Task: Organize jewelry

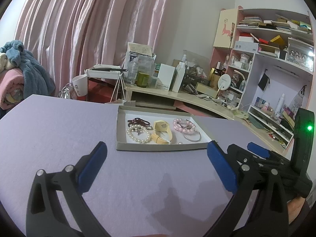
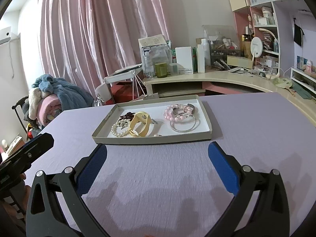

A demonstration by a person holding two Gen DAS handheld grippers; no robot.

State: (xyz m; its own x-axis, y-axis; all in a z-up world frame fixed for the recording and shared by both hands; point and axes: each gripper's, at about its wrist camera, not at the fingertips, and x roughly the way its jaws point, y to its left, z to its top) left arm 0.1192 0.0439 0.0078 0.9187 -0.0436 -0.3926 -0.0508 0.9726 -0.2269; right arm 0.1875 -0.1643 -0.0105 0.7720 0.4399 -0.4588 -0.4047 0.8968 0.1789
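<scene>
- Both the left gripper (image 1: 157, 148) and the right gripper (image 2: 157, 148) hover with jaws spread, empty.
- Ahead, a shallow tray (image 2: 152, 139) on the lilac bench (image 2: 158, 177) holds bracelets (image 2: 178, 112).

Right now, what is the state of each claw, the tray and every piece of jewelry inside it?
left claw: open, empty, above the table
right claw: open, empty
tray: lidless, flat on the table
white pearl bracelet: lying in the tray
yellow watch: lying in the tray, strap looped
pink bead bracelet: in the tray
silver bangle: lying flat
dark red bead bracelet: bunched
</scene>
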